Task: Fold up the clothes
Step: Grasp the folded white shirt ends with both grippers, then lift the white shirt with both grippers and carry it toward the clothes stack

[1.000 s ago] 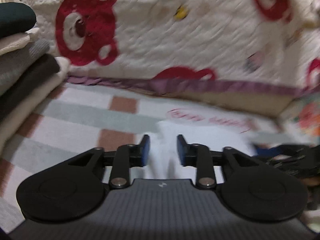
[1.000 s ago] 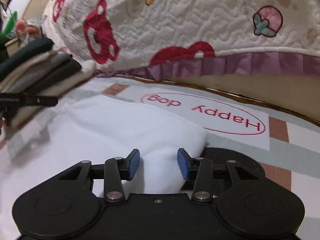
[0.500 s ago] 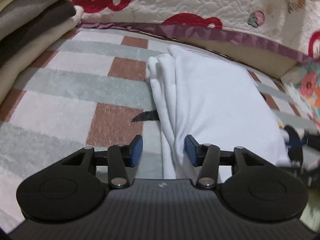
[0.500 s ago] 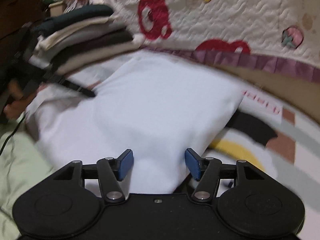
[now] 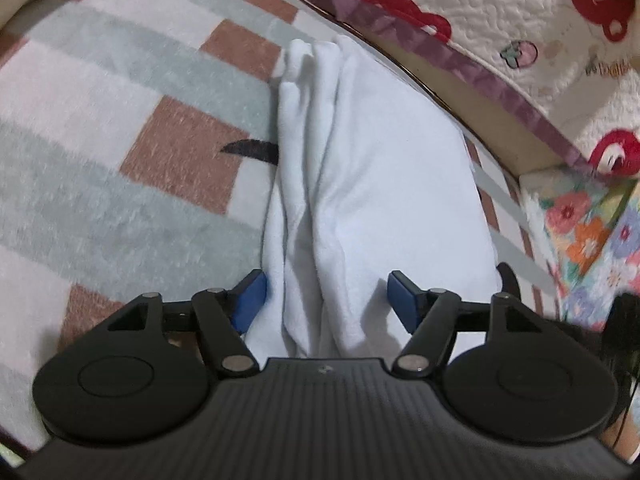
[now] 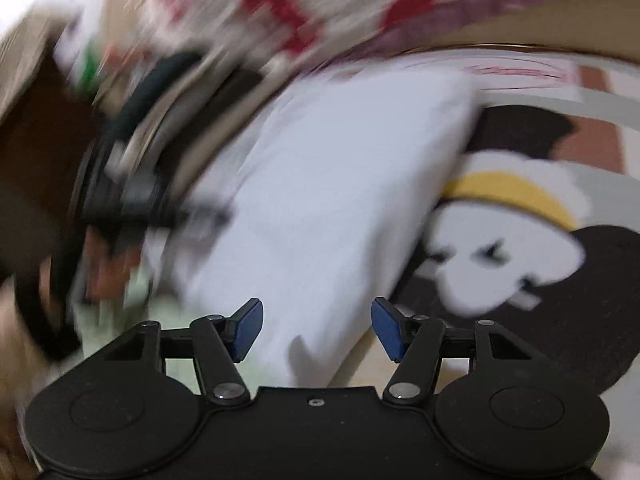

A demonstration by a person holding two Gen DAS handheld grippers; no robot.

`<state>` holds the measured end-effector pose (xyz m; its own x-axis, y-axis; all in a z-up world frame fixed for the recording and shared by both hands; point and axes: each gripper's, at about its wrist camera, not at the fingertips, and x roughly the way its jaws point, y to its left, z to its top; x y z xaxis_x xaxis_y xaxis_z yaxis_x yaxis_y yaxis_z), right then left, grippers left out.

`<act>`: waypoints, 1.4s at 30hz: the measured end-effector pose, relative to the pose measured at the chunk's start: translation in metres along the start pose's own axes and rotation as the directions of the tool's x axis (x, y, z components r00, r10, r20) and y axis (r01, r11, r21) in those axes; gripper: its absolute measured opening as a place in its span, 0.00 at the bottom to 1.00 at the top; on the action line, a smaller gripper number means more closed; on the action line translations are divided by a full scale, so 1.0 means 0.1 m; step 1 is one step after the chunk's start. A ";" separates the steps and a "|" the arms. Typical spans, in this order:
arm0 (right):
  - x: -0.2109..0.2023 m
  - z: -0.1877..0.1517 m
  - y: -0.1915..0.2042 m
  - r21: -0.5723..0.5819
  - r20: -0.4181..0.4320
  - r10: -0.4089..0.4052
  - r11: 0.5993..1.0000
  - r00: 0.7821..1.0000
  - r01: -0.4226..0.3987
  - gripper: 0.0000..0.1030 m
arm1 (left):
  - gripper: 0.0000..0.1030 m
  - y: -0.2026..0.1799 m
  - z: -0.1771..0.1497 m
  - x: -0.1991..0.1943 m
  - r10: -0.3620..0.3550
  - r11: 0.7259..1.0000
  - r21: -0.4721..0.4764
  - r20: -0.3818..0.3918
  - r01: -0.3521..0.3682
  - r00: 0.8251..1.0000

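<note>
A white garment [image 5: 384,184], folded into a long rectangle, lies on a checked rug [image 5: 120,128]. My left gripper [image 5: 326,300] is open, with the near layered edge of the garment lying between its blue pads. In the blurred right wrist view the same white garment [image 6: 332,184] stretches away from my right gripper [image 6: 316,330], which is open over its near corner. The left gripper [image 6: 132,196] shows there as a dark blur at the garment's left edge.
A quilted bedspread with red bears [image 5: 500,12] hangs behind the rug. A floral fabric [image 5: 588,240] sits at the right. A stack of folded clothes [image 6: 168,92] stands at the left, blurred. The rug shows a cartoon dog [image 6: 512,236].
Both grippers have opened wider and pulled back along the white garment, which now lies folded flat. The right view swung and is now blurred.
</note>
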<state>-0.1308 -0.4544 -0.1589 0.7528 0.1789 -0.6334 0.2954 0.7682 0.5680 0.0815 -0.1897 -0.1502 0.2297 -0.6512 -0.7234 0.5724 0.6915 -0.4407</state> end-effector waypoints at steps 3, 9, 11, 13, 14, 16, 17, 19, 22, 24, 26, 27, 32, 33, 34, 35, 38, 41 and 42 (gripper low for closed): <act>0.00 0.14 -0.18 0.106 0.017 0.024 0.994 1.000 -0.025 0.64 | 0.70 -0.02 -0.02 0.02 -0.010 1.000 -0.019 -0.017 0.009 1.000; 0.11 0.29 -0.24 0.124 0.057 0.045 0.991 0.997 -0.052 0.64 | 0.77 0.01 0.12 0.15 -0.029 0.997 -0.065 0.013 0.030 1.000; 0.17 0.33 -0.22 0.104 0.070 0.050 0.993 0.996 -0.057 0.64 | 0.78 0.06 0.21 0.21 -0.047 0.994 -0.101 0.021 0.049 0.999; 0.22 0.37 -0.20 0.083 0.083 0.055 0.995 0.995 -0.062 0.65 | 0.78 0.10 0.30 0.29 -0.070 0.990 -0.120 0.017 0.072 0.997; 0.24 0.38 -0.19 0.073 0.090 0.057 0.995 0.994 -0.064 0.65 | 0.78 0.10 0.35 0.33 -0.076 0.991 -0.113 -0.001 0.076 0.997; 0.29 0.42 -0.17 0.053 0.103 0.062 0.996 0.993 -0.068 0.65 | 0.70 0.05 0.42 0.40 -0.065 0.996 -0.069 -0.038 0.062 0.997; 0.32 0.44 -0.16 0.042 0.109 0.065 0.997 0.992 -0.070 0.66 | 0.62 0.00 0.44 0.43 -0.050 0.998 -0.035 -0.056 0.048 0.997; 0.37 0.48 -0.14 0.022 0.122 0.071 0.997 0.990 -0.074 0.60 | 0.30 -0.05 0.48 0.49 -0.048 0.999 -0.001 -0.091 0.048 0.995; 0.45 0.53 -0.11 -0.009 0.141 0.080 0.997 0.987 -0.079 0.34 | 0.23 -0.18 0.46 0.45 -0.023 0.997 0.075 -0.075 0.029 0.997; 0.42 0.54 -0.06 -0.040 0.159 0.072 0.997 0.985 -0.066 0.30 | 0.22 -0.39 0.40 0.38 0.033 0.976 0.216 -0.027 -0.027 0.999; 0.35 0.52 0.01 -0.077 0.181 0.056 0.996 0.982 -0.042 0.30 | 0.22 -0.59 0.30 0.32 0.066 0.947 0.312 0.026 -0.071 0.997; 0.31 0.51 0.04 -0.095 0.192 0.048 0.995 0.980 -0.030 0.30 | 0.22 -0.62 0.30 0.33 0.067 0.946 0.317 0.030 -0.073 0.997; 0.13 0.48 0.20 -0.182 0.250 0.014 0.983 0.968 0.033 0.30 | 0.22 -0.63 0.36 0.40 0.042 0.969 0.243 0.010 -0.043 0.999; 0.10 0.47 0.24 -0.199 0.262 0.008 0.979 0.965 0.046 0.30 | 0.22 -0.63 0.37 0.41 0.035 0.974 0.223 0.005 -0.036 0.999; 0.06 0.46 0.27 -0.215 0.274 0.002 0.975 0.962 0.059 0.30 | 0.22 -0.68 0.35 0.38 0.045 0.968 0.245 0.020 -0.048 0.999; 0.02 0.46 0.30 -0.231 0.286 -0.004 0.970 0.958 0.073 0.30 | 0.22 -0.75 0.32 0.33 0.057 0.959 0.275 0.038 -0.065 0.998; -0.09 0.44 0.41 -0.280 0.322 -0.017 0.954 0.947 0.112 0.30 | 0.21 -0.92 0.28 0.18 0.060 0.940 0.330 0.092 -0.087 0.994; -0.32 0.44 0.56 -0.332 0.363 -0.003 0.934 0.932 0.132 0.29 | 0.21 -0.97 0.27 -0.04 0.014 0.949 0.309 0.146 -0.059 0.989; -0.40 0.46 0.62 -0.346 0.374 0.003 0.928 0.927 0.137 0.29 | 0.21 -0.99 0.27 -0.12 -0.001 0.952 0.303 0.167 -0.050 0.986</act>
<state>-0.1159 -0.4420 -0.0740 0.9191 -0.0617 -0.3893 0.1733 0.9503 0.2586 0.0435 -0.2587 -0.0840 0.3575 -0.6950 -0.6238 0.7715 0.5962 -0.2220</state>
